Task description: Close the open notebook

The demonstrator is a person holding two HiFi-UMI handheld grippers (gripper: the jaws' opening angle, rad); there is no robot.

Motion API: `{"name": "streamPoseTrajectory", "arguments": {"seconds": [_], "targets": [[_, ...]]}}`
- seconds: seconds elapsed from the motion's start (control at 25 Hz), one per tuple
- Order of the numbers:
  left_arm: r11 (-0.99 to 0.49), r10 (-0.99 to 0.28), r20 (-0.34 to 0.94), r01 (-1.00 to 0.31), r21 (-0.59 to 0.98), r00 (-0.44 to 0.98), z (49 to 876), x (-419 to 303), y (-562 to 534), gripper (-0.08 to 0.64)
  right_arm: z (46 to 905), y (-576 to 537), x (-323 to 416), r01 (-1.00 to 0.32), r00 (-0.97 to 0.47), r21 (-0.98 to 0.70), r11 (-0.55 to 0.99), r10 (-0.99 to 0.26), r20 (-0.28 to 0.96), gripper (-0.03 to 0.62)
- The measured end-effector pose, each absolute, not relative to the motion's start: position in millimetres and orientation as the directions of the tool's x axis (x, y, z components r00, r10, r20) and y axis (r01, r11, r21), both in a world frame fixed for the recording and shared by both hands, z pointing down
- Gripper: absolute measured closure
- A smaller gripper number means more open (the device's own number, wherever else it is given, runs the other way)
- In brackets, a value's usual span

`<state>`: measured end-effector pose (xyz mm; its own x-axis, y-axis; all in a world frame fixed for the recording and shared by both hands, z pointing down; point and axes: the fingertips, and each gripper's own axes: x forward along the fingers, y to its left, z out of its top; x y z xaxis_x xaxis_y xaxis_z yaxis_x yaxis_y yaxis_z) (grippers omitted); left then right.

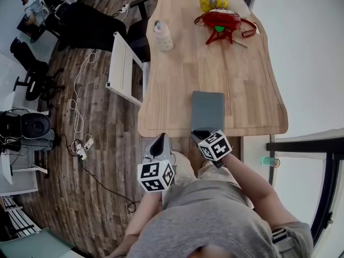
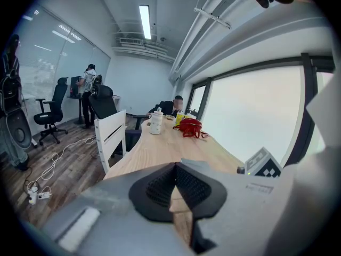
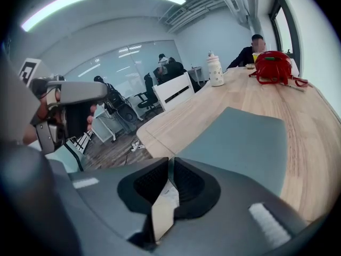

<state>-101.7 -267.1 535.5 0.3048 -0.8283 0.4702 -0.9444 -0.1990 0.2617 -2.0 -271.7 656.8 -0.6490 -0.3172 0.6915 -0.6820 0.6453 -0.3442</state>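
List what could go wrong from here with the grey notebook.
1. The notebook lies at the near edge of the table with the right gripper at its near end; a pull toward the person might drag it off.
2. The left gripper, shut, is off the table, so it cannot steady the notebook.

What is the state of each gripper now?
Left gripper: closed, empty.
Right gripper: nearly closed at the notebook's near edge; a grip cannot be told.
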Motion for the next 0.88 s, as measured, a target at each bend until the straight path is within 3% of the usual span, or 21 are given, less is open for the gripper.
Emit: {"name": "streamPoseTrajectory", "arguments": {"seconds": [0.88], "targets": [[-0.196, -0.839, 0.455, -0.946, 0.259, 0.298, 531, -94, -274, 0.555, 678, -269, -7, -0.676, -0.617, -0.333, 0.658, -0.258, 0.743, 0.544]]}}
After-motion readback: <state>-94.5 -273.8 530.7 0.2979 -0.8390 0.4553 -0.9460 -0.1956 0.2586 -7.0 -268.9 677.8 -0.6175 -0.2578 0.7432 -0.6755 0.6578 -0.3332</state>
